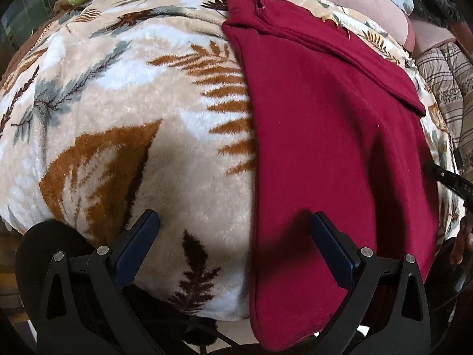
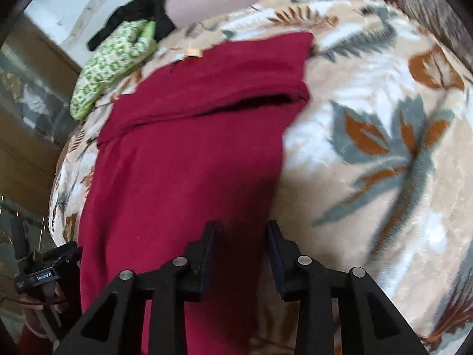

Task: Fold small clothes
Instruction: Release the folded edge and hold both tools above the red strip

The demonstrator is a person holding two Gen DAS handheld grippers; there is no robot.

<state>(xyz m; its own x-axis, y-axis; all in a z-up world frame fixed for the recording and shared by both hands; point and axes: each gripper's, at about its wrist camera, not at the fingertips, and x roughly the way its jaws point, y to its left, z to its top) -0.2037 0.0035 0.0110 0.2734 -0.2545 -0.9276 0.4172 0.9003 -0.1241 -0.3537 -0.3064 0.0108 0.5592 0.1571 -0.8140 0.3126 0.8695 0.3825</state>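
A dark red garment [image 1: 334,148] lies lengthwise on a leaf-patterned fleece blanket [image 1: 133,112], with a folded flap across its far end. It also shows in the right wrist view [image 2: 183,159]. My left gripper [image 1: 235,222] is open wide and empty, hovering over the garment's near left edge: one finger over the blanket, the other over the red cloth. My right gripper [image 2: 241,230] is open and empty, over the garment's near right edge. The left gripper also appears at the lower left of the right wrist view [image 2: 47,269].
A green-and-white patterned cloth [image 2: 112,65] and a black item [image 2: 139,14] lie at the blanket's far side. A pink cushion [image 1: 348,3] and a striped quilt [image 1: 446,82] border the blanket. A small tan object [image 2: 192,52] sits by the garment's far edge.
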